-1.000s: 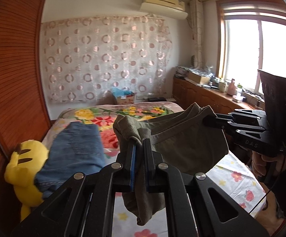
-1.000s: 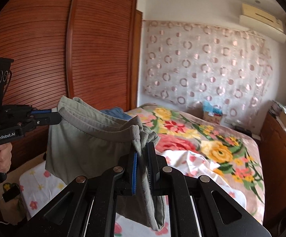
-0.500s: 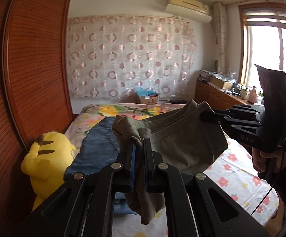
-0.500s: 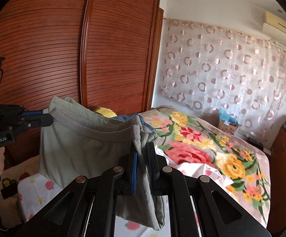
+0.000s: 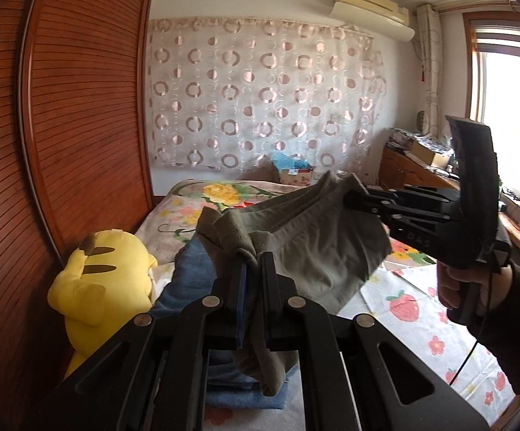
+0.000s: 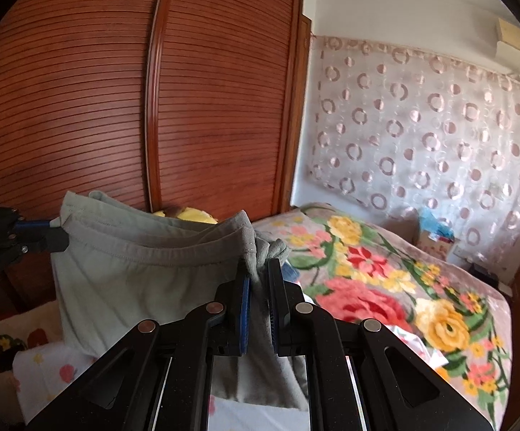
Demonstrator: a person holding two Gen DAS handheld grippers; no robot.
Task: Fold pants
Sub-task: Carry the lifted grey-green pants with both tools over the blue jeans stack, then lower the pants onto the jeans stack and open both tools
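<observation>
Olive-grey pants (image 5: 306,248) hang folded in the air above the bed, stretched by their waistband between both grippers. My left gripper (image 5: 252,262) is shut on one bunched corner of the waistband. My right gripper (image 6: 258,269) is shut on the other corner, and the cloth (image 6: 134,273) sags below it. In the left wrist view the right gripper (image 5: 349,199) reaches in from the right, held by a hand (image 5: 453,287) in a dark sleeve. In the right wrist view the left gripper (image 6: 53,233) pinches the far corner at the left edge.
Folded blue jeans (image 5: 191,283) lie on the bed below the pants, beside a yellow plush toy (image 5: 105,283). A floral blanket (image 6: 385,287) covers the bed's far half, a strawberry-print sheet (image 5: 414,309) the near part. A wooden wardrobe (image 6: 152,107) stands on the left.
Both grippers have carried the pants leftward, toward the wardrobe side of the bed. The jeans and the plush toy now sit directly below and ahead. Both grips are unchanged.
</observation>
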